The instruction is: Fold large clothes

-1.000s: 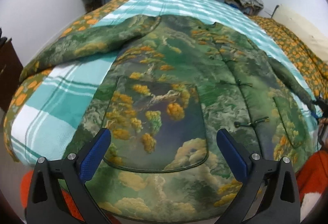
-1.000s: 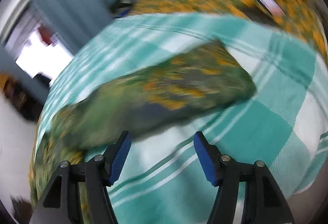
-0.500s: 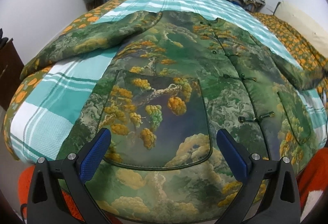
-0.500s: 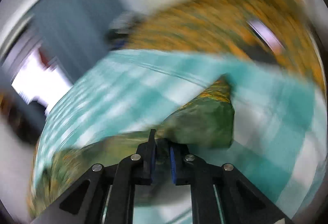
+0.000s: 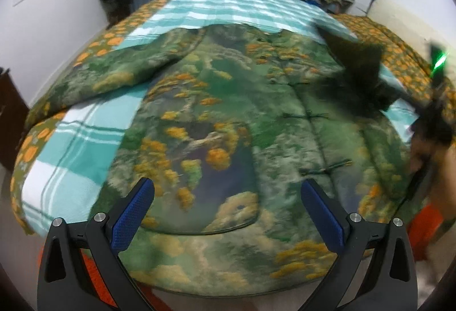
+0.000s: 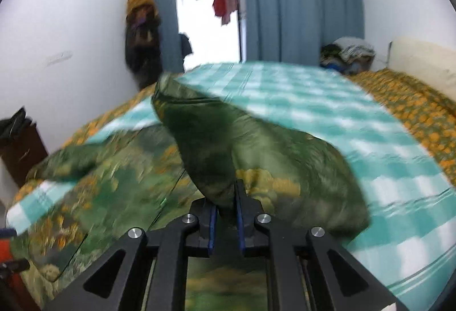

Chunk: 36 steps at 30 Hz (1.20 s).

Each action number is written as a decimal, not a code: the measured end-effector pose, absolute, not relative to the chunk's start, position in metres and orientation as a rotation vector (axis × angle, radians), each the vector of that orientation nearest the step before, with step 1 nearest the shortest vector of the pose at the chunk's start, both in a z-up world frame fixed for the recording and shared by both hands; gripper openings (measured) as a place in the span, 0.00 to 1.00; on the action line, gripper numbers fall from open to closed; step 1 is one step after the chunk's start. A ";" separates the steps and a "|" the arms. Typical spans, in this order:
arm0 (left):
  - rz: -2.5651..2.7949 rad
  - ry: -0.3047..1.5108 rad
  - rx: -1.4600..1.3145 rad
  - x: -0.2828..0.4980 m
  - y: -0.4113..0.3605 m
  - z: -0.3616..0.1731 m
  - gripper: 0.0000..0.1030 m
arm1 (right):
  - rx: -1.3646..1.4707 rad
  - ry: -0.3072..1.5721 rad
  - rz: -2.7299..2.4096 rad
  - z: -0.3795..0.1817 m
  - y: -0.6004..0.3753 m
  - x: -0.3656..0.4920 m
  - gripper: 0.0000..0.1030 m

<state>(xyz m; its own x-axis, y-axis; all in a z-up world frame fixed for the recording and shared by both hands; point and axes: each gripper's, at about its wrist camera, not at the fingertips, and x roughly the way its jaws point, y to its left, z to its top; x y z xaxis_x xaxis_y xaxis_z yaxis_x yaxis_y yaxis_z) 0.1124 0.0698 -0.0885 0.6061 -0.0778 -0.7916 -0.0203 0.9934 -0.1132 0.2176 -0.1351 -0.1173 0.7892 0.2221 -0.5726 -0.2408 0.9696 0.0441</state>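
One padded, satin-looking green jacket (image 5: 228,117) printed with orange blossoms, clouds and rocks, with knotted cord fastenings down its front and a rounded patch pocket at 6 o'clock, lay front-up across the teal-and-white checked bedspread (image 5: 236,6), one sleeve (image 5: 108,77) stretched toward 9 o'clock. The right gripper (image 6: 225,221), its two blue pads just re-closing, was clenched on the other sleeve (image 6: 256,151), lifted in a dark fold toward 12 o'clock. The left gripper (image 5: 228,214) hung released over the hem.
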 end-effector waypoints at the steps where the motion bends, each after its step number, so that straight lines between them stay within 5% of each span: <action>1: -0.061 0.928 -0.123 0.119 0.066 -0.086 0.99 | -0.029 0.677 0.271 -0.133 -0.129 0.219 0.23; 3: -0.112 0.946 -0.148 0.135 0.057 -0.082 0.99 | -0.014 0.797 0.301 -0.159 -0.124 0.211 0.57; 14: -0.295 1.132 -0.235 0.276 -0.041 -0.123 0.92 | 0.089 0.665 0.347 -0.133 -0.176 0.106 0.70; 17: -0.224 1.159 -0.139 0.306 -0.065 -0.142 0.63 | 0.056 0.651 0.346 -0.132 -0.178 0.109 0.70; 20: -0.166 1.163 -0.044 0.313 -0.073 -0.148 0.13 | 0.084 0.657 0.356 -0.136 -0.184 0.113 0.70; 21: -0.165 1.158 -0.024 0.313 -0.074 -0.146 0.08 | 0.096 0.661 0.359 -0.138 -0.186 0.114 0.70; 30: -0.123 0.974 0.029 0.334 -0.032 -0.069 0.06 | 0.241 0.668 0.296 -0.135 -0.233 0.136 0.70; 36: -0.095 0.997 -0.010 0.366 -0.002 -0.106 0.07 | 0.268 0.709 0.200 -0.119 -0.272 0.209 0.70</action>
